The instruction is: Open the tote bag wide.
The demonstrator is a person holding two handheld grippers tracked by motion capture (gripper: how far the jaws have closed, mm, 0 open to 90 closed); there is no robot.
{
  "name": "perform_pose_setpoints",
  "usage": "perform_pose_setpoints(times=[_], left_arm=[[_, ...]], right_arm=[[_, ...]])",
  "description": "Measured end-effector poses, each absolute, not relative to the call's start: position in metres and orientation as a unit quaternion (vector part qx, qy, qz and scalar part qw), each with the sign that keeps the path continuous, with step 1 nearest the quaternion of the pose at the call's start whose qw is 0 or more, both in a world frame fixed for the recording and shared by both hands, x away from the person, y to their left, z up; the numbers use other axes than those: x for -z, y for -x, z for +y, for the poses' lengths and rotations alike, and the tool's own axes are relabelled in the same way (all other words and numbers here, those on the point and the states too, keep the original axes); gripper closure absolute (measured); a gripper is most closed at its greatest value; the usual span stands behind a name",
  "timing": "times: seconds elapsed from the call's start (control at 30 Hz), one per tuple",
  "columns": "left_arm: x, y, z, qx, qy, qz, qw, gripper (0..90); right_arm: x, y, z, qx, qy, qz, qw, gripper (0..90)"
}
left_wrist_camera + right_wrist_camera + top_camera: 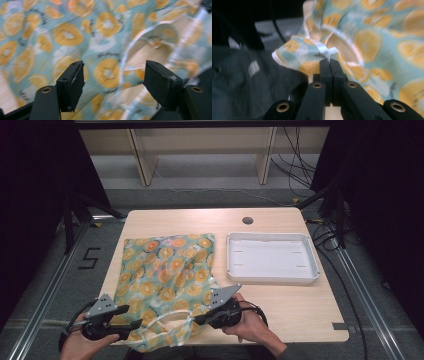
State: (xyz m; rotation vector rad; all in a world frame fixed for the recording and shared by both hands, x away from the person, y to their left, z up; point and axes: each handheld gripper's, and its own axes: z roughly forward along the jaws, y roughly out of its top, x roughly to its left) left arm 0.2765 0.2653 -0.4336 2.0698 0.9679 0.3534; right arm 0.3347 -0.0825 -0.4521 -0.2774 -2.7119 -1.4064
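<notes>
With the right tool point(329, 61) clamped on the teal orange-slice-print fabric garment's point(167, 270) strap at 6 o'clock and the left tool point(113, 80) gaping, the thin hem could slip free.

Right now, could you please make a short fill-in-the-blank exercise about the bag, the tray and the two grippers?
1. The fruit-print bag lies to the ____ of the white tray in the high view.
2. The right gripper is shut on the bag's ____.
3. The fingers of the left gripper stand ____ above the bag.
4. The white tray holds ____.

Missing words: left; handle; open; nothing
</notes>
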Motion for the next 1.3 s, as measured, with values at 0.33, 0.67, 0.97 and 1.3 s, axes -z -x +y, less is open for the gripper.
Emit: perform_pose_setpoints(times=[0.33, 0.67, 0.97, 1.3], left_arm=[[0.434, -0.262, 0.247, -0.092, -0.819, 0.353, 0.443, 23.7], [0.456, -0.278, 0.229, -0.120, -0.894, 0.282, 0.328, 81.0], [0.389, -0.318, 0.250, -0.171, -0.880, 0.263, 0.357, 87.7], [0.404, -0.435, 0.261, -0.145, -0.865, 0.343, 0.336, 87.3]], right_arm=[[0.428, -0.366, -0.081, 0.500, 0.173, -0.848, 0.030, 90.0], [0.420, -0.385, -0.083, 0.519, 0.207, -0.829, 0.021, 90.0], [0.420, -0.410, -0.090, 0.521, 0.227, -0.823, -0.017, 90.0], [0.437, -0.441, -0.092, 0.487, 0.295, -0.821, -0.046, 82.6]])
